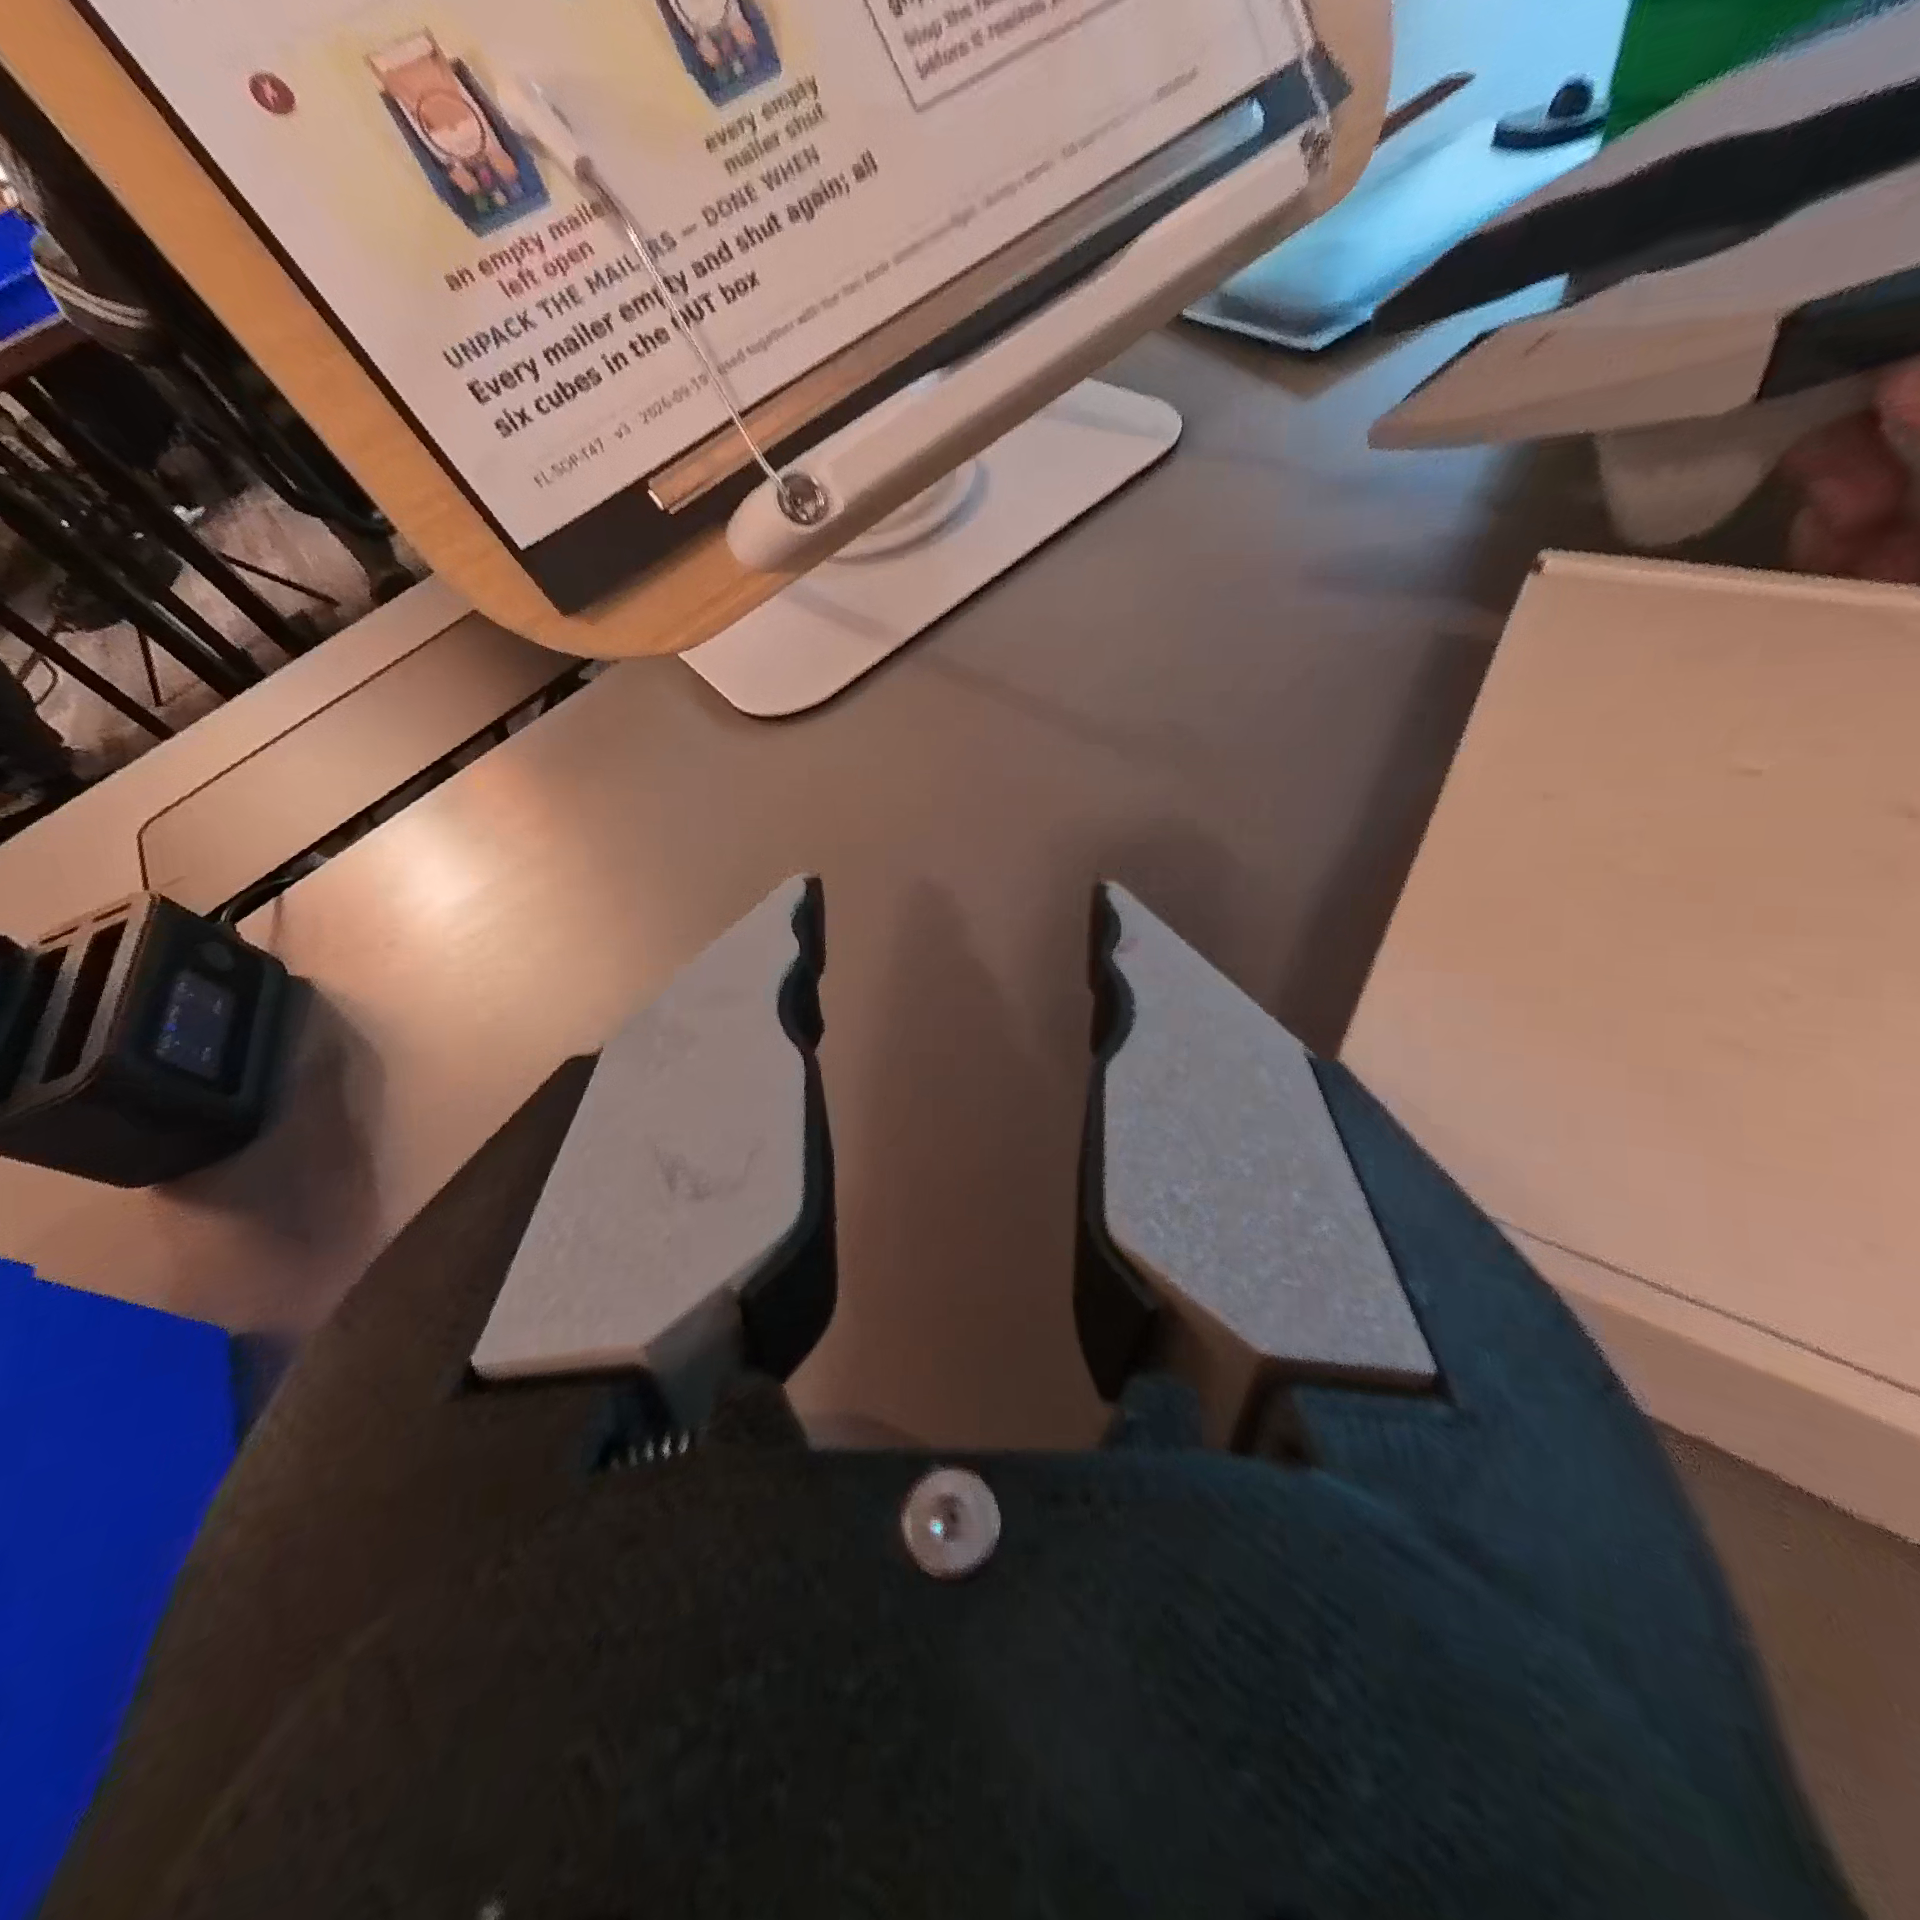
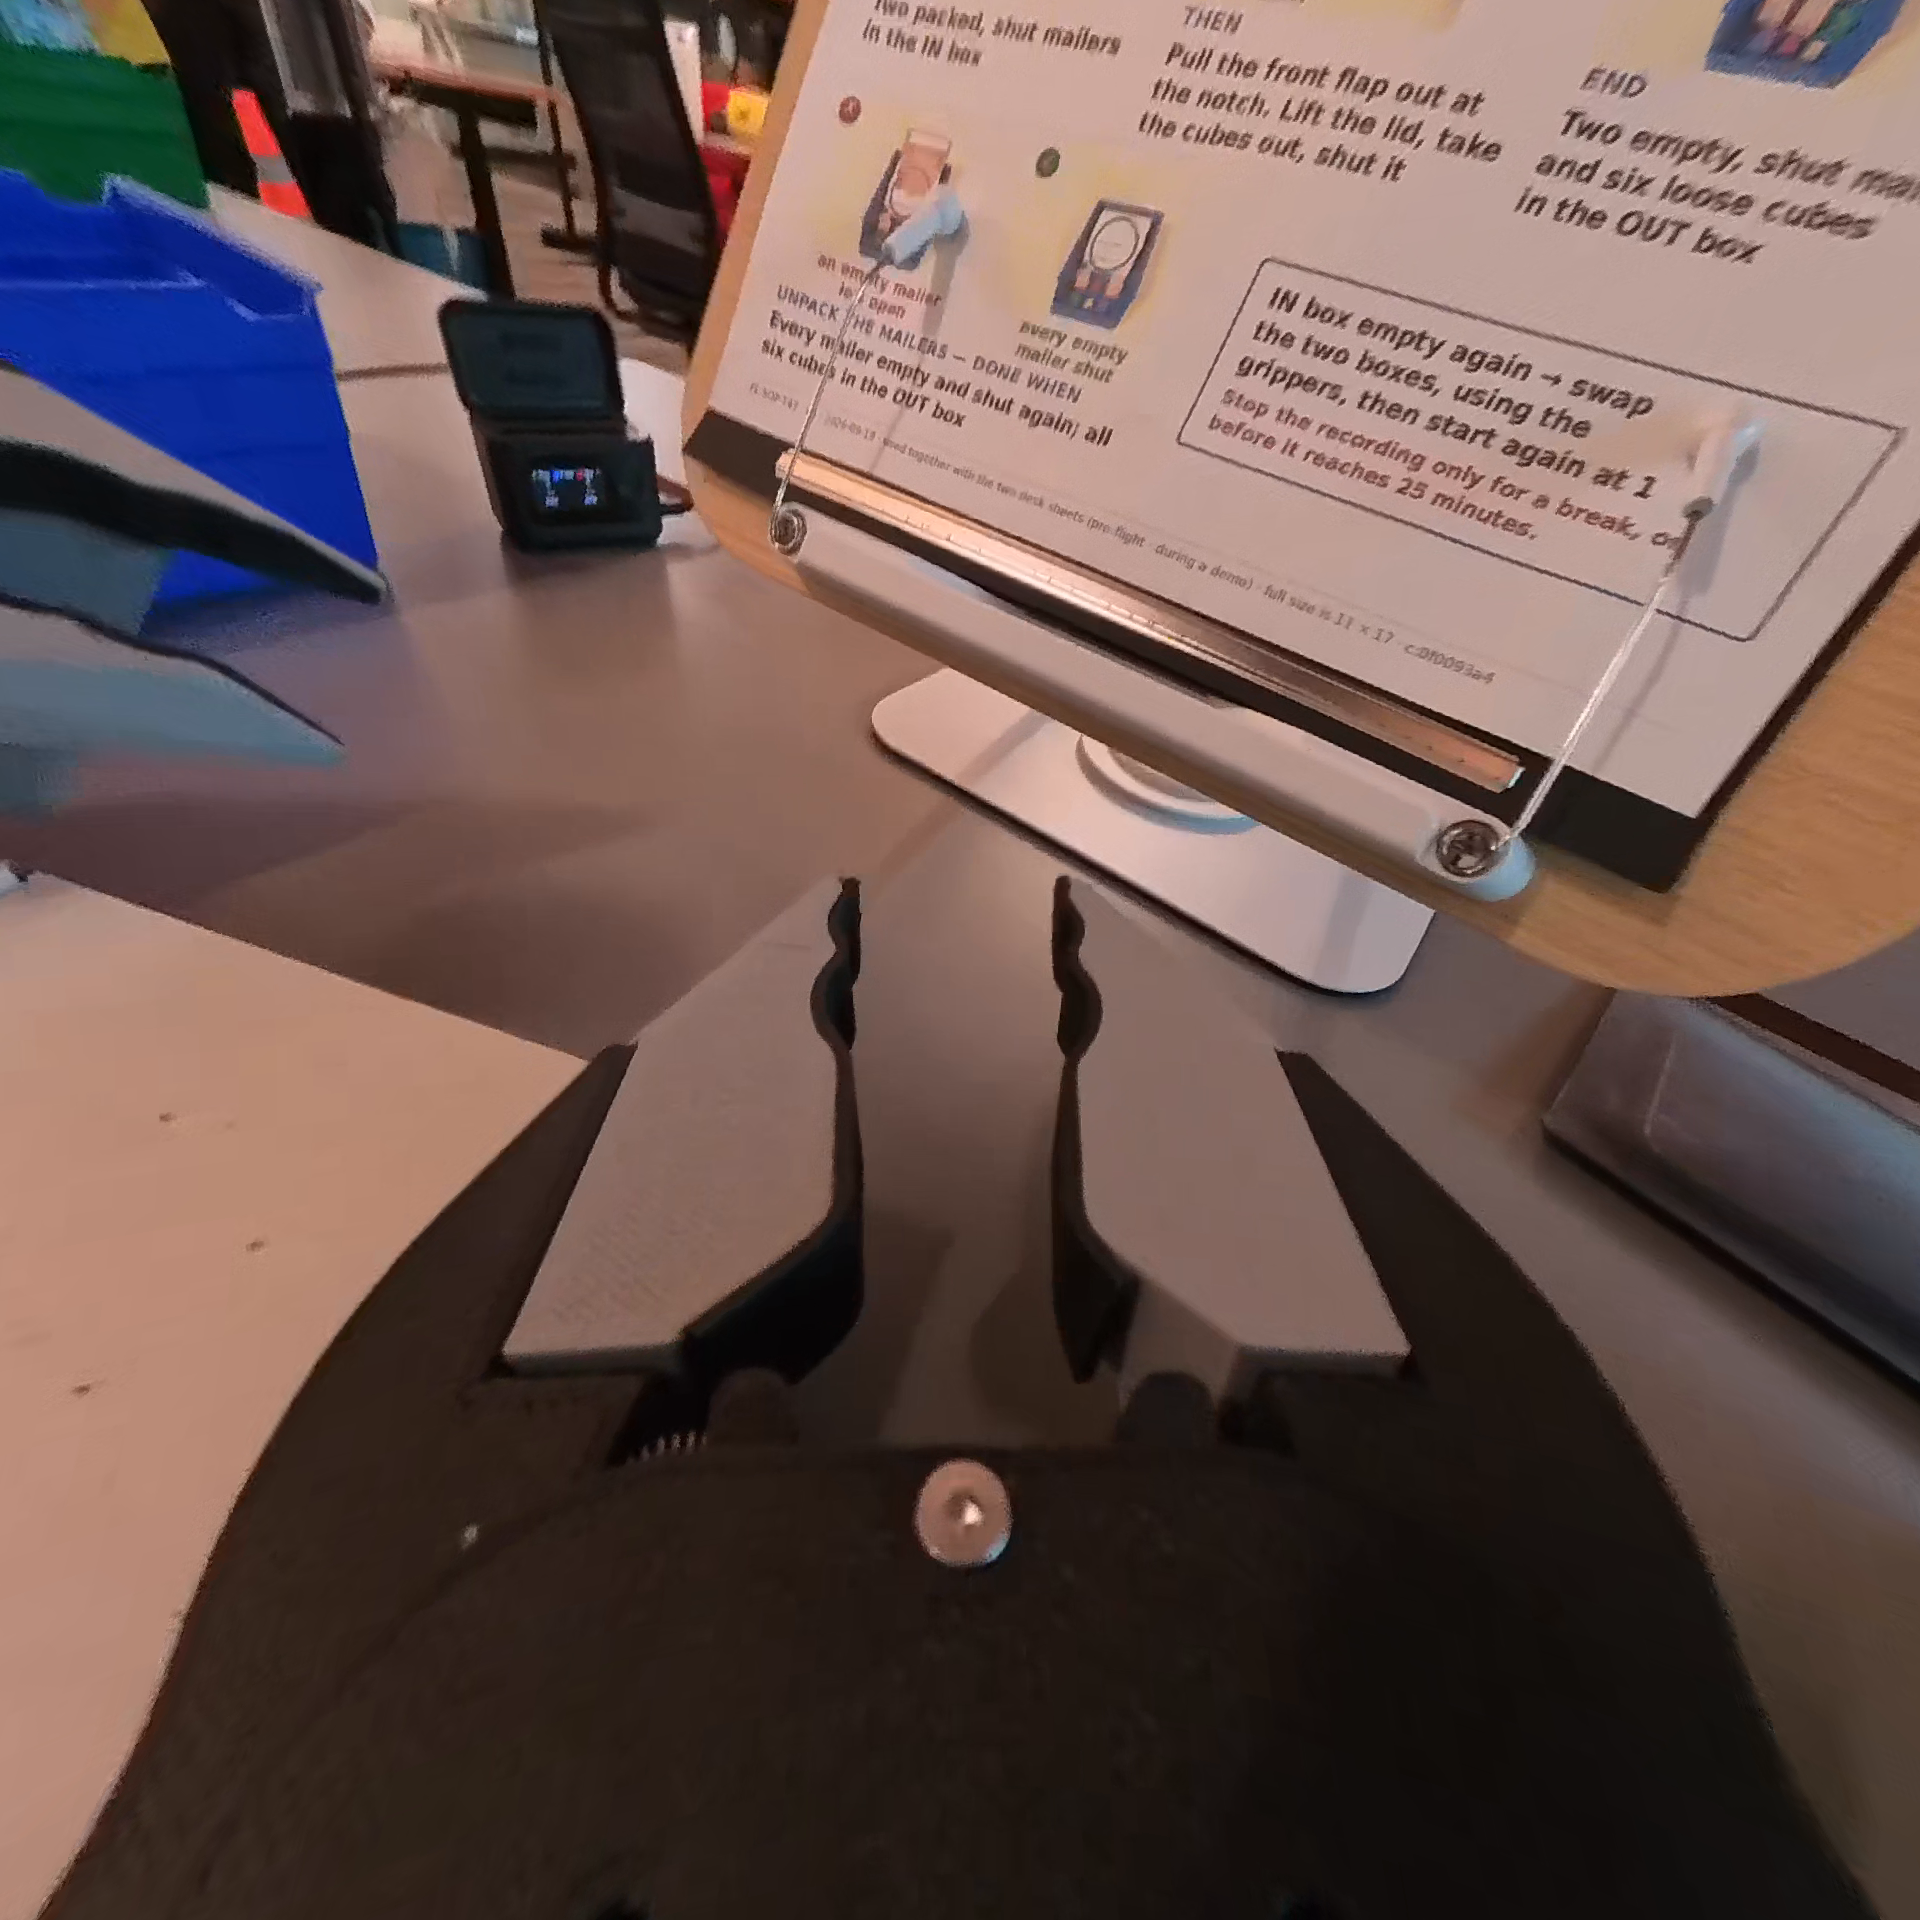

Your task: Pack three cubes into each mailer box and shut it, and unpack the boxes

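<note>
Here, my left gripper point(image 1: 956, 914) and right gripper point(image 2: 954, 914) hang empty, jaws parted, flanking the pale, flat-topped cardboard mailer box point(image 1: 1683, 935); likely light, stiff, best pinched at its front flap.

Instruction sheet point(image 2: 1299, 343): beyond the fingers, cut off at top and right edges.
Pale box point(image 1: 1683, 935): right of the fingers, runs off the right edge; inside hidden.
Blue bin point(image 2: 156, 364): far left of the fingers, blurred, cut by the edge.
Other gripper point(image 1: 1621, 343): smeared; gap between its fingers unreadable.
Small black device point(image 2: 561, 457): screen too small.
</note>
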`<state>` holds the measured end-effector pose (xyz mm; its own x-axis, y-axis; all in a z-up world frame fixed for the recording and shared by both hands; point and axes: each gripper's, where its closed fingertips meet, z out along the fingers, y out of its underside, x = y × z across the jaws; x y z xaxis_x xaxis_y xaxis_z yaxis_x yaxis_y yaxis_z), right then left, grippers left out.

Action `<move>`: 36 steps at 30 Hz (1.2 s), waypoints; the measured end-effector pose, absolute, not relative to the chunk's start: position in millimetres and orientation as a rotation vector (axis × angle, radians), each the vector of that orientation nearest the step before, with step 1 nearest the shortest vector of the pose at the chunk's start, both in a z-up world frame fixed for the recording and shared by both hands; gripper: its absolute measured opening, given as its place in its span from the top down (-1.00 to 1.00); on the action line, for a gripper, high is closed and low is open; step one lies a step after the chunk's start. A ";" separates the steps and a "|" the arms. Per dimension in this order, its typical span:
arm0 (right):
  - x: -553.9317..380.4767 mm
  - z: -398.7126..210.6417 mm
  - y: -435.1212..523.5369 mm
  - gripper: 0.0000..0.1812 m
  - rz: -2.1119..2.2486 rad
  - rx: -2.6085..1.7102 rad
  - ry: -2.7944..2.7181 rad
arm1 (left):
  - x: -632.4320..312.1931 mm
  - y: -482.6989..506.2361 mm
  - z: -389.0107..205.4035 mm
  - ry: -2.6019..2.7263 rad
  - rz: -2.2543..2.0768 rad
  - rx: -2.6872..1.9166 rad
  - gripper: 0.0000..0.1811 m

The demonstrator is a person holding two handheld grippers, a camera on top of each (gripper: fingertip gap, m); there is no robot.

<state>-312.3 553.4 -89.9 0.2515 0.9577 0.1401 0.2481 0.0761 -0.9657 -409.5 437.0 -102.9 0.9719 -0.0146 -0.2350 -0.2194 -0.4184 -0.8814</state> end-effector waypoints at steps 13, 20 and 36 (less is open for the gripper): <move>-310.6 -104.7 560.2 0.60 0.836 -1.525 -1.268 | -415.3 439.8 -125.1 0.190 0.289 -2.069 0.51; -313.4 -107.2 554.8 0.60 0.796 -1.500 -1.308 | -415.6 440.5 -126.7 0.184 0.287 -2.072 0.51; -315.1 -109.7 554.5 0.60 0.783 -1.508 -1.321 | -417.2 440.3 -129.1 0.177 0.280 -2.081 0.51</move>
